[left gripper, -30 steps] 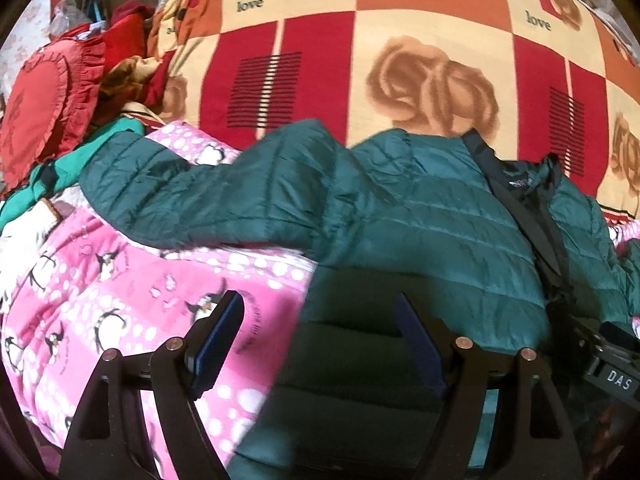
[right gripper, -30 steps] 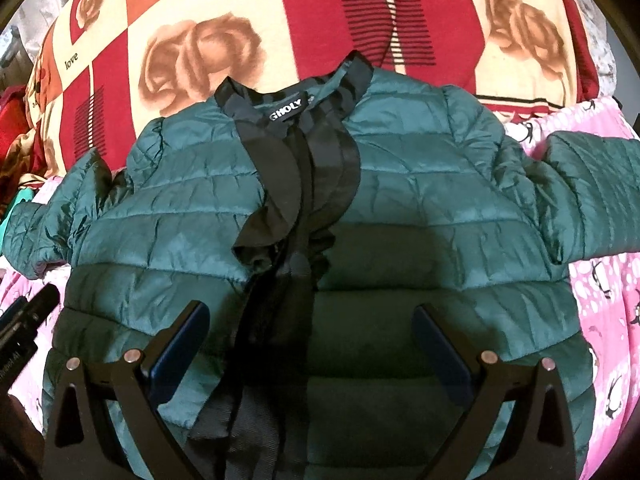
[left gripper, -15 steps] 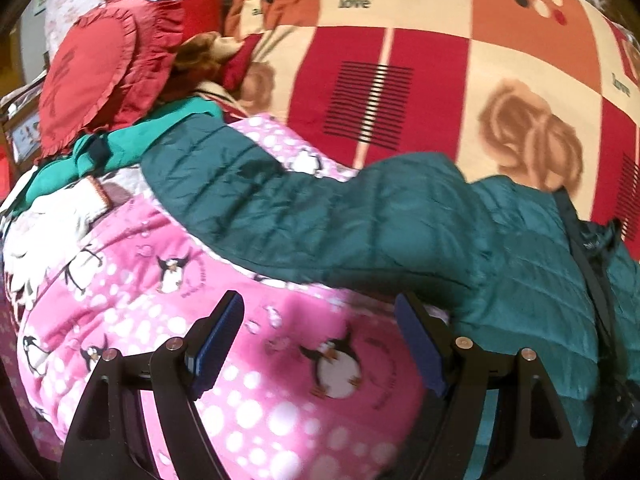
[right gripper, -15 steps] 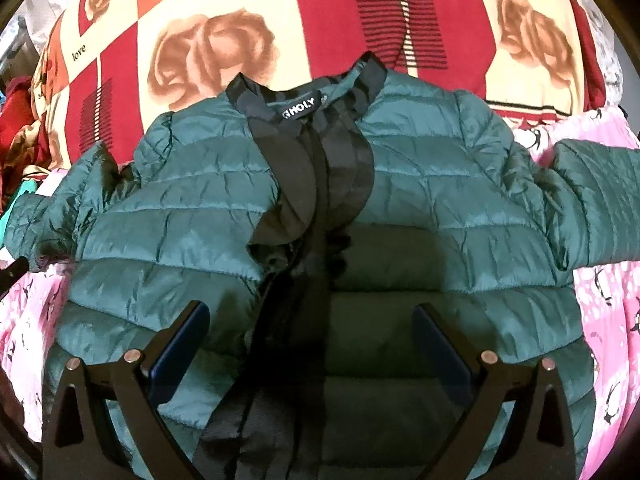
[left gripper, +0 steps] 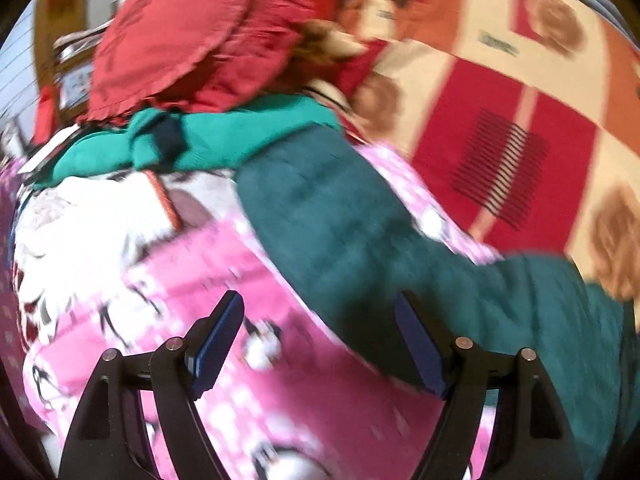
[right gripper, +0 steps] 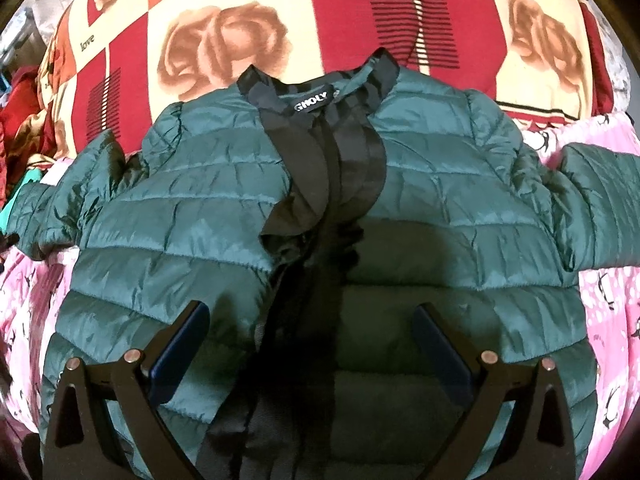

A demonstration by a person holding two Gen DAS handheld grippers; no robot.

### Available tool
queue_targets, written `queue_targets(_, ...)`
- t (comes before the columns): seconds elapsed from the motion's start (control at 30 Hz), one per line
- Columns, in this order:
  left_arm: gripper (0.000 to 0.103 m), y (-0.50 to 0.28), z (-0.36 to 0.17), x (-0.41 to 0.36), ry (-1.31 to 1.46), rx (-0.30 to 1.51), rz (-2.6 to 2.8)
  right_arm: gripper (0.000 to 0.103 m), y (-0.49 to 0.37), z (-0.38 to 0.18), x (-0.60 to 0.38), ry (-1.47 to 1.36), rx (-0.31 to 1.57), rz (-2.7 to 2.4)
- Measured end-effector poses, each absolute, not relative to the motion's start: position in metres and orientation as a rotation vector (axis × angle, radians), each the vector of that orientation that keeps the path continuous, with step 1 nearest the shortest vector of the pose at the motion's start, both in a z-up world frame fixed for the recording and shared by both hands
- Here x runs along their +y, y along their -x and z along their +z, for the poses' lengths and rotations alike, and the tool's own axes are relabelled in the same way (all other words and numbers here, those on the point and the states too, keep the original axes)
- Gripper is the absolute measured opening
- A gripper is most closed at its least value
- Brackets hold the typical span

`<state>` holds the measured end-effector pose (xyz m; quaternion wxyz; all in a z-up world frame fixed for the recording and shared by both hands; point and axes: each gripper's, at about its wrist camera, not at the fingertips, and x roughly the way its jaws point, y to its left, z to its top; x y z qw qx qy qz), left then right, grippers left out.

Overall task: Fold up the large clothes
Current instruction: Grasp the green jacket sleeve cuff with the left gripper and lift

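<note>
A dark green quilted jacket (right gripper: 200,216) with a black collar lies front up on the bed, both sleeves spread out sideways. My right gripper (right gripper: 310,344) is open and empty, hovering over the jacket's lower front near the black zip strip. In the left wrist view the jacket's left sleeve (left gripper: 328,216) runs across a pink penguin blanket (left gripper: 240,392). My left gripper (left gripper: 320,340) is open and empty, with the sleeve by its right finger (left gripper: 420,352). That view is blurred.
A red, cream and orange rose-patterned blanket (right gripper: 224,52) covers the bed beyond the collar. A red frilled cushion (left gripper: 192,32), a bright green garment (left gripper: 224,140) and a white cloth (left gripper: 92,216) are piled past the sleeve's cuff.
My left gripper has swung left from the jacket's body along the left sleeve toward its cuff. My right gripper has drawn slightly closer to the jacket's front.
</note>
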<state>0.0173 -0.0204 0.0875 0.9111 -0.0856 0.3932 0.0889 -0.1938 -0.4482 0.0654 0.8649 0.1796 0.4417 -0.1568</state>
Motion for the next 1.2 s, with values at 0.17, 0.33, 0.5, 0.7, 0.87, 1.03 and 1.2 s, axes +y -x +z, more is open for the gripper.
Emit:
queue_targets(0.17, 0.049, -0.061, 0.079, 0.010, 0.190, 0.800, 0.305, 0.103, 0.192, 0.064, -0.444, -0.369, 0.937, -0.318)
queue_targets(0.33, 0.003, -0.092, 0.058, 0.029, 0.273, 0.818, 0.283, 0.103, 0.192, 0.065, -0.441, -0.357, 0.942, -0.308)
queue_targets(0.5, 0.000, -0.089, 0.062, 0.029, 0.286, 0.788, 0.231, 0.103, 0.191, 0.064, -0.443, -0.351, 0.950, -0.317)
queue_targets(0.7, 0.000, -0.056, 0.100, 0.007, 0.257, 0.700, 0.086, 0.103, 0.196, 0.066, -0.445, -0.360, 0.944, -0.314)
queue_targets(0.87, 0.000, -0.030, 0.123, -0.010, 0.280, 0.694, -0.043, 0.103, 0.210, 0.074, -0.445, -0.360, 0.924, -0.311)
queue_targets(1.03, 0.000, 0.006, 0.143, -0.059, 0.223, 0.686, -0.150, 0.103, 0.221, 0.082, -0.454, -0.380, 0.903, -0.326)
queue_targets(1.2, 0.000, 0.037, 0.165, -0.104, 0.147, 0.661, -0.235, 0.103, 0.238, 0.093, -0.462, -0.366, 0.879, -0.348)
